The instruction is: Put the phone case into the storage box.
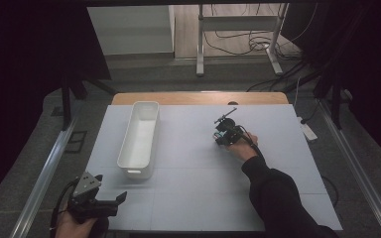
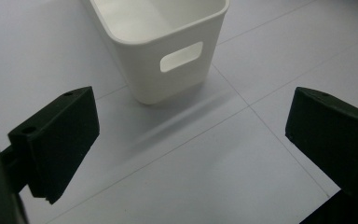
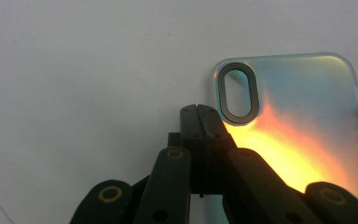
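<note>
At the near left corner of the pale grey tabletop [image 1: 203, 198], the left tool [image 1: 110, 201] sits in the person's left hand [image 1: 72, 225], its grey three-cornered plate on top and its jaws pointing right, level with the surface. In the left gripper view its two black jaws stand wide apart with nothing between them, only bare surface and thin seam lines. Just ahead of them, beyond and a little left of centre in that view, stands the near end of a white plastic bin [image 2: 168, 42], an oblong handle slot cut in its end wall. In the high view the same long, narrow bin [image 1: 140, 139] lies left of centre, running away from the person, and looks empty. Right of centre, well apart from the bin, the right tool [image 1: 226, 130] is held by the right hand [image 1: 242, 148] in a dark sleeve, angled down toward the tabletop. In the right gripper view its jaws are pressed fully together with no gap. Their tips lie at the left edge of a clear, iridescent phone case [image 3: 303, 126] lying flat, just beside its dark-rimmed oval camera cutout; whether the shut jaws pinch the case's edge or merely rest over it I cannot tell.
</note>
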A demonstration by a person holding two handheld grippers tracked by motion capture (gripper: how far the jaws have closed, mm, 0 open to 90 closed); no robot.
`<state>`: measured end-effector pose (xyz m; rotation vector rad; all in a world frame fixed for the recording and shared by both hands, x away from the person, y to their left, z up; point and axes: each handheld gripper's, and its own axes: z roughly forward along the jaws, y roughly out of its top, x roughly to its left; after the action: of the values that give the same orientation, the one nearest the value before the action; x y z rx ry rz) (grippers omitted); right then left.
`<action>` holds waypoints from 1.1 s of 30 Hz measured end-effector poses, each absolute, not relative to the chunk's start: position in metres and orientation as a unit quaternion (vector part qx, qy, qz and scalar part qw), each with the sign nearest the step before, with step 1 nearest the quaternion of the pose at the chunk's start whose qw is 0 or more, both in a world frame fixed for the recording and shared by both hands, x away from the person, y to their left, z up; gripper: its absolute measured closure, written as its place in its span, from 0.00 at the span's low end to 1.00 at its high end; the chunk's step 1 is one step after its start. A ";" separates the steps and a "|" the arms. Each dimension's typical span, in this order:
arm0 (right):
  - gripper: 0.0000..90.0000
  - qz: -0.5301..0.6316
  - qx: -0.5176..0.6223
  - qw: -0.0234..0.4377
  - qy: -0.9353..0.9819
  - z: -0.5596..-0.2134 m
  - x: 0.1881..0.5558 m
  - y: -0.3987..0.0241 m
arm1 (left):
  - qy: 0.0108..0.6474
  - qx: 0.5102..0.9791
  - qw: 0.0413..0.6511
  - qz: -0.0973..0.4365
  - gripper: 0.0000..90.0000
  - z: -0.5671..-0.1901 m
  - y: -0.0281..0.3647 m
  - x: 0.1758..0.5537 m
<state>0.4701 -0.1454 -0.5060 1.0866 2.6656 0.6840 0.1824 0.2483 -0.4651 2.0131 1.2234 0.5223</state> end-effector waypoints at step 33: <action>0.77 0.238 0.365 0.101 0.894 -0.483 0.468 -0.160 | 0.471 0.783 0.350 0.205 0.04 -0.465 0.246 0.183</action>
<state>0.4680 -0.1596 -0.4826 1.0786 2.6420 0.7042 0.1825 0.2464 -0.4653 2.0288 1.2190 0.5312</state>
